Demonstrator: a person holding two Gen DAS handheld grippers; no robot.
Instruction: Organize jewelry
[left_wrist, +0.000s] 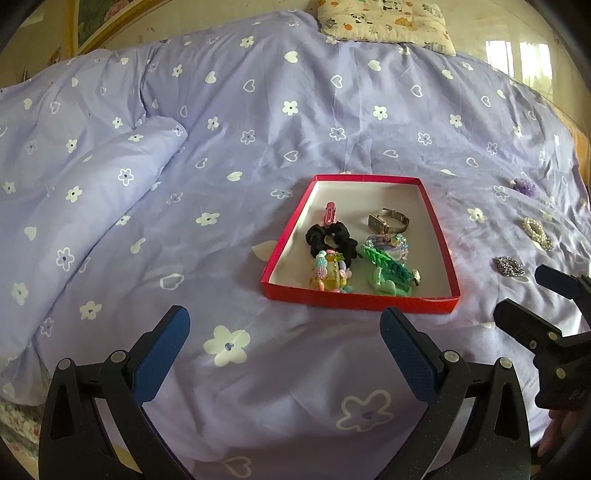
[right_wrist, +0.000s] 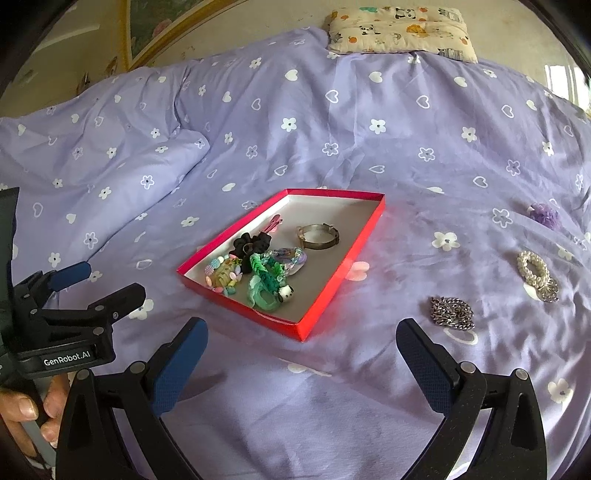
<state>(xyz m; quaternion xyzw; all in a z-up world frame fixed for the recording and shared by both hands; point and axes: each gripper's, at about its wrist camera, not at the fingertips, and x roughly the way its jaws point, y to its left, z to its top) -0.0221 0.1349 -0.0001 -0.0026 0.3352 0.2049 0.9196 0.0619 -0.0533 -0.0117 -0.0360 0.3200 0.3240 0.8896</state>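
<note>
Jewelry sat partly sorted in red box (right_wrist: 343, 258) on bed, chain (right_wrist: 452, 312) and pearl bracelet (right_wrist: 533, 271) outside; both tools, left (left_wrist: 284, 350) and right (right_wrist: 301, 363), spread apart, empty, likely before chain pickup.

A lilac flower-print duvet (left_wrist: 258, 110) covers the bed, cartoon-print pillow (right_wrist: 399, 29) at its head.

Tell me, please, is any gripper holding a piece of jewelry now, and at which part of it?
Nothing is held. The left gripper and the right gripper are both open and empty above the bedspread, near the red box.
</note>
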